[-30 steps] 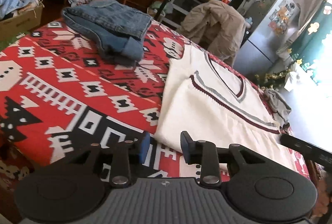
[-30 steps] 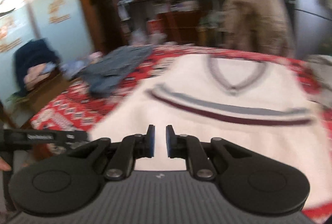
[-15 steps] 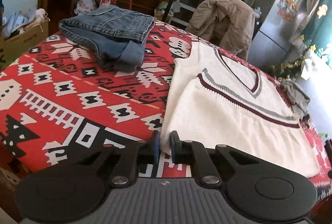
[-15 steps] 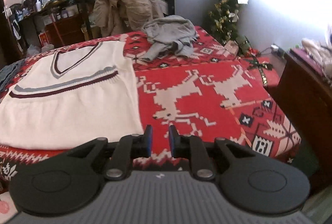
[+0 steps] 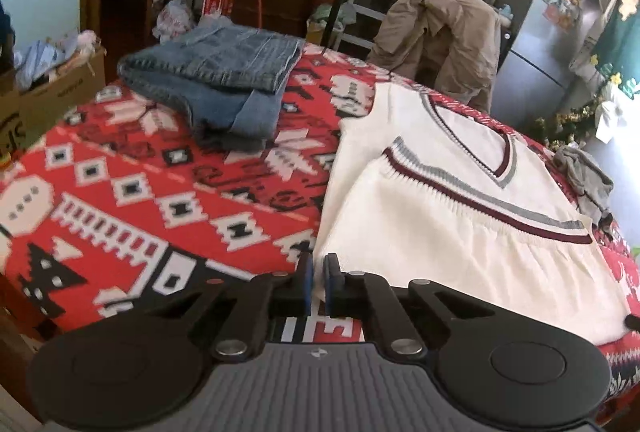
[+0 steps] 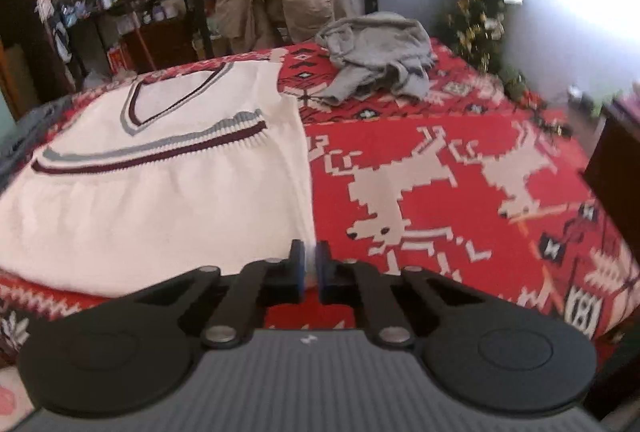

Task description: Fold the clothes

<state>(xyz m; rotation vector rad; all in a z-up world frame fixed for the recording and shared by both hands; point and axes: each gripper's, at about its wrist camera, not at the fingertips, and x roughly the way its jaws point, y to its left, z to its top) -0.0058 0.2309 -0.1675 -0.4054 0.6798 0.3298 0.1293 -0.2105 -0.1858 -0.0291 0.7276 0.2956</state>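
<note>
Nearest, the left gripper (image 5: 316, 282) is clamped on the near left corner of the cream knitted V-neck vest with maroon and grey stripes (image 5: 452, 216), and the right gripper (image 6: 309, 270) is pinched on its near right corner. The vest lies folded over itself on a red patterned blanket (image 5: 140, 192). Further back lie folded blue jeans (image 5: 216, 80) and a crumpled grey garment (image 6: 376, 56), well apart.

1 white v-neck sweater vest (image 5: 460, 216), 1 folded pair of jeans (image 5: 216, 80), 1 crumpled grey garment (image 6: 376, 56), 1 tan jacket (image 5: 436, 32) on a chair, 1 red patterned blanket (image 5: 160, 184), 1 fridge (image 5: 548, 32), 2 grippers: left (image 5: 316, 282), right (image 6: 309, 270).
</note>
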